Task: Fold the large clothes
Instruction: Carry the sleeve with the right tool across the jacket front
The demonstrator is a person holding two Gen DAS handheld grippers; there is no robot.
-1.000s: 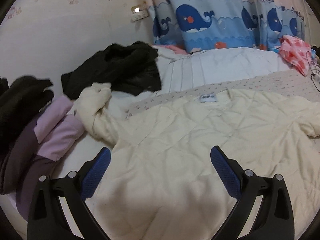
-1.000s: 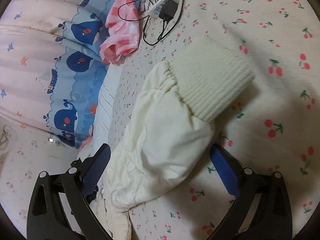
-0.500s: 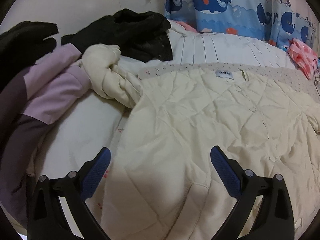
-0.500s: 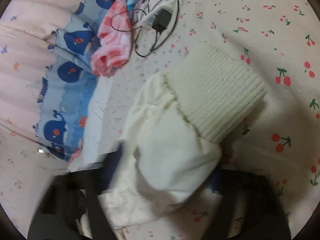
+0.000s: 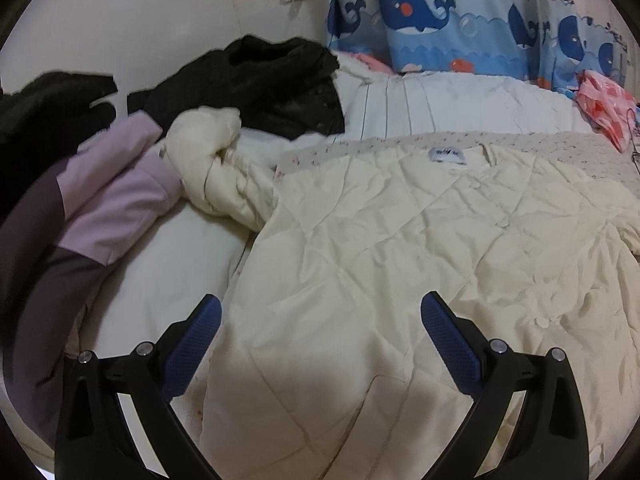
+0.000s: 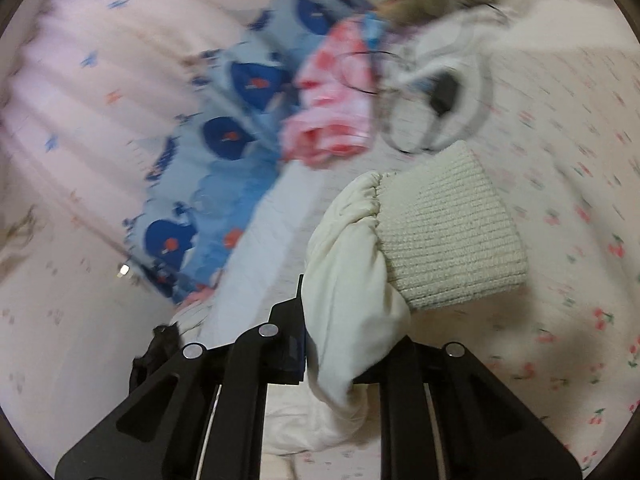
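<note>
A cream quilted jacket (image 5: 400, 248) lies spread flat on the bed, its label at the collar toward the far side. Its left sleeve (image 5: 216, 168) is bunched up at the far left. My left gripper (image 5: 320, 332) is open and empty, just above the jacket's lower left part. In the right wrist view my right gripper (image 6: 344, 344) is shut on the jacket's right sleeve (image 6: 348, 280), just behind the ribbed knit cuff (image 6: 444, 236), and holds it lifted off the cherry-print sheet (image 6: 580, 280).
A purple and grey garment (image 5: 80, 232) and black clothes (image 5: 256, 80) lie left and far left. A white striped duvet (image 5: 440, 108) and whale-print curtain (image 5: 440, 20) are behind. A pink cloth (image 6: 332, 112) and a charger with cable (image 6: 440, 96) lie past the cuff.
My right gripper closed on the sleeve and lifted it; the view swung. My left gripper moved forward and lower over the jacket, still open.
</note>
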